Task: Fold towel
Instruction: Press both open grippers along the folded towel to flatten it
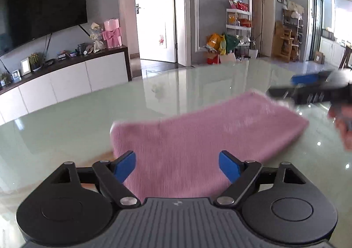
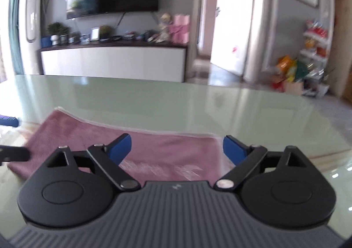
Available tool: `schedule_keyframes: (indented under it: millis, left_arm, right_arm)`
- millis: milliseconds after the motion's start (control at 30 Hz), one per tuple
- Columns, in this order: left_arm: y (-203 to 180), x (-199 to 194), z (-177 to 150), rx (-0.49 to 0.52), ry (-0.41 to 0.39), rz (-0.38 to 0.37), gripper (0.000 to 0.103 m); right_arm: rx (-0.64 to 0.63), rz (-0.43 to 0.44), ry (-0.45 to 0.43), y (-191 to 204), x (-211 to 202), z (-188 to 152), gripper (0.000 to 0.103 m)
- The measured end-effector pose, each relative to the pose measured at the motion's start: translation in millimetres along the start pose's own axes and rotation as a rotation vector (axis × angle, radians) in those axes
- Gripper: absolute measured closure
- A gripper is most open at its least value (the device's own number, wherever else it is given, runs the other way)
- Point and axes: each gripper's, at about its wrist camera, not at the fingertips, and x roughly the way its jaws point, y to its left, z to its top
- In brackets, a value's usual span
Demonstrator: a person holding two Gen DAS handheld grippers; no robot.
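On glossy table, folded pink towel, both claws apart, empty.

Pink towel, folded into a flat rectangle, on glossy table

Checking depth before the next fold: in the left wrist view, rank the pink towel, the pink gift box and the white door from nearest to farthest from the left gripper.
1. Pink towel: on the glass table, directly under the left gripper.
2. Pink gift box: on the TV cabinet, upper left.
3. White door: behind the cabinet's end, upper centre.
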Motion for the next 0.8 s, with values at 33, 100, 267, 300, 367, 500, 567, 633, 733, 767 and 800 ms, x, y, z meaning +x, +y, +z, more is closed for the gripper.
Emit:
schedule_keyframes:
  millis: [33, 100, 267, 300, 367, 500, 567, 633, 733, 767, 800]
  left_arm:
    - [2.4, 9.7, 6.9, -0.005, 0.004, 0.006, 0.017]
    - [11.6, 36.1, 17.8, -0.043, 0.045, 0.014, 0.017]
    - [37.0, 90.0, 21.0, -0.146, 0.186, 0.007, 0.018]
    - [39.6, 92.8, 18.4, -0.15, 0.191, 0.002, 0.017]
    - [41.6, 93.8, 12.5, -0.134, 0.179, -0.011, 0.016]
    - [46.4, 94.7, 11.3, -0.123, 0.173, -0.031, 0.016]
    - [52.7, 93.4, 15.0, -0.15, 0.17, -0.01, 0.018]
    - [54.0, 88.1, 21.1, -0.158, 0.133, 0.031, 0.018]
    - [49.2, 86.0, 29.5, -0.167, 0.106, 0.022, 0.017]
    - [45.8, 90.7, 32.3, -0.184, 0.111, -0.006, 0.016]
    - [42.1, 97.3, 33.5, -0.193, 0.117, -0.028, 0.016]
  right_arm:
    - [0.023, 0.018, 0.023, -0.4, 12.1, 3.9, 0.011]
    - [0.058, 0.047, 0.077, -1.2, 36.4, 9.4, 0.011]
    - [0.088, 0.029, 0.189, -12.2, 59.8, 3.7, 0.01]
    - [0.079, 0.024, 0.193, -13.0, 62.3, 0.3, 0.01]
    - [0.012, -0.005, 0.177, -14.4, 61.9, -7.5, 0.01]
    - [0.025, -0.189, 0.18, -26.7, 62.6, -10.7, 0.001]
    - [0.061, -0.261, 0.155, -34.9, 55.7, -8.0, 0.005]
    - [0.099, -0.236, 0.105, -36.7, 44.6, -4.7, 0.004]
    - [0.097, -0.085, 0.061, -15.8, 41.5, 2.3, 0.0]
    - [0.089, -0.049, 0.062, -10.0, 40.8, 2.3, 0.0]
    - [0.077, -0.022, 0.081, -4.5, 40.6, 1.0, 0.0]
